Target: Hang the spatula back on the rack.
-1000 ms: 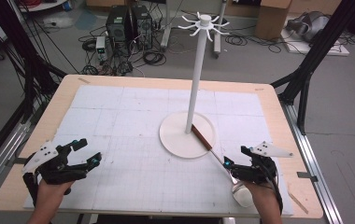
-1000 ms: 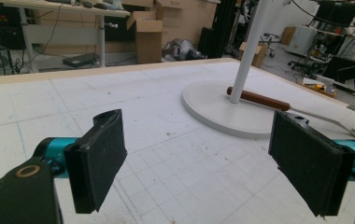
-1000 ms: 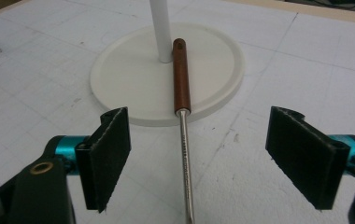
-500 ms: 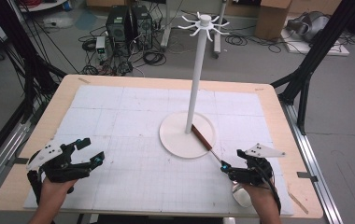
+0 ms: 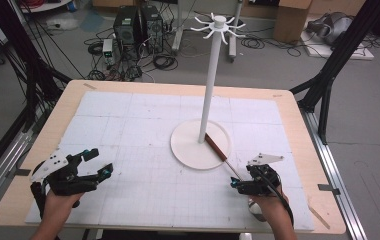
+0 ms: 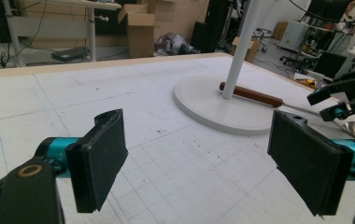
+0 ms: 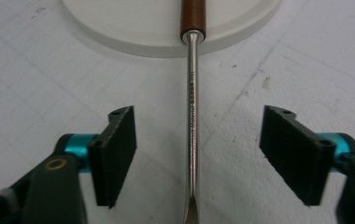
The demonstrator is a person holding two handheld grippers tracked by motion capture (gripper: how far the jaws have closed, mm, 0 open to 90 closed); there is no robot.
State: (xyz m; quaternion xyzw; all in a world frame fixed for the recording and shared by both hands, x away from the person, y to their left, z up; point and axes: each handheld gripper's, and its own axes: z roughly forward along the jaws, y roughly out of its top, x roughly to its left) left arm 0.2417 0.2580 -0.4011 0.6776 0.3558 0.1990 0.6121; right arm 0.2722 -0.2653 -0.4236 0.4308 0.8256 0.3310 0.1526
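Since the earlier frame the right gripper [image 5: 234, 184] has sunk toward the table beside the round base, and its jaws have just been closing a little; the left gripper [image 5: 99, 163] has kept its place.

From the high view, a long metal ladle with a brown wooden handle [image 5: 217, 148] lies slanted, its handle end resting on the flat white round base [image 5: 188, 148] of a tall white pole stand [image 5: 209, 90] with hooks at its top, touching the pole's foot. The shaft runs off the base down to the right gripper, and the shiny bowl lies under the person's right hand [image 5: 265, 205]. The left gripper rests well apart on the white gridded mat [image 5: 138, 125], jaws spread. Computer cases and cables stand on the floor beyond the wooden table edge [image 5: 298, 115].

Seen from the left gripper view, its two black pads [image 6: 98, 158] stand wide with bare mat between them; ahead lie the base, the pole and the brown handle, with the right gripper at the far right.

Along the right gripper view, the ladle's steel shaft [image 7: 192, 116] runs straight up the middle between the spread pads [image 7: 117, 151], touching neither; the base rim stands just beyond.
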